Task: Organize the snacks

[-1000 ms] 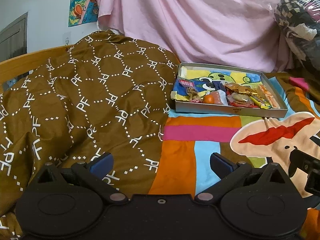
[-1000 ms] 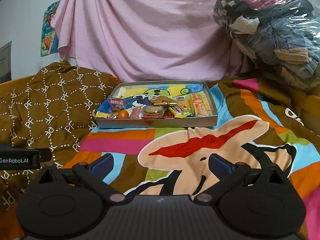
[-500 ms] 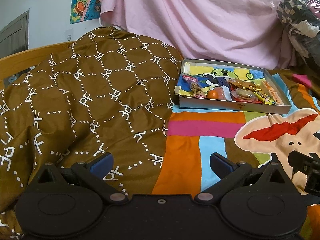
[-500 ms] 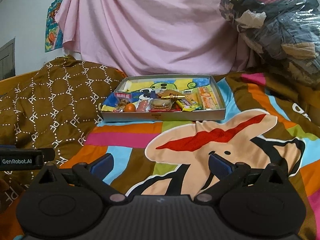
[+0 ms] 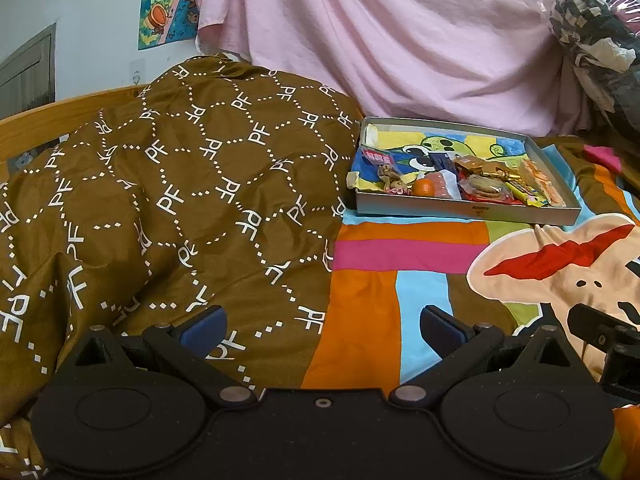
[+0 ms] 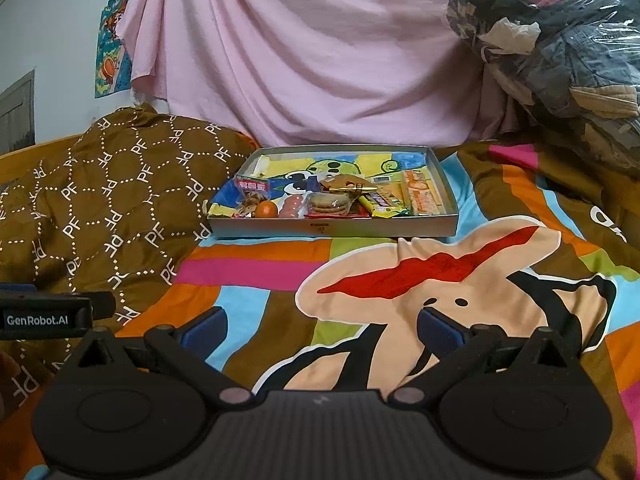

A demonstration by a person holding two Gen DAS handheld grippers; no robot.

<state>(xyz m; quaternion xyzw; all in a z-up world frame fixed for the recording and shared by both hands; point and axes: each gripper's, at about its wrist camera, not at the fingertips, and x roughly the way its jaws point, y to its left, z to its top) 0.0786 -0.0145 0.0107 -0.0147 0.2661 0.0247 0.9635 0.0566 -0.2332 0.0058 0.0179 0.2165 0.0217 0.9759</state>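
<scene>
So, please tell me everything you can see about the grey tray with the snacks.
The grey tray is a shallow rectangular box, cardboard by its look, with low walls and a cartoon-printed floor. It lies flat on the colourful bedspread, its left end against the brown quilt. Snacks crowd its near side: an orange fruit, a cookie pack, and wrapped bars. Neither gripper touches it.

Bedding: brown PF-patterned quilt (image 5: 168, 200); colourful cartoon bedspread (image 6: 400, 280)
Backdrop: pink sheet (image 6: 320, 60); wall poster (image 5: 168, 0)
Right: plastic-wrapped clothes bundle (image 6: 560, 52)
</scene>
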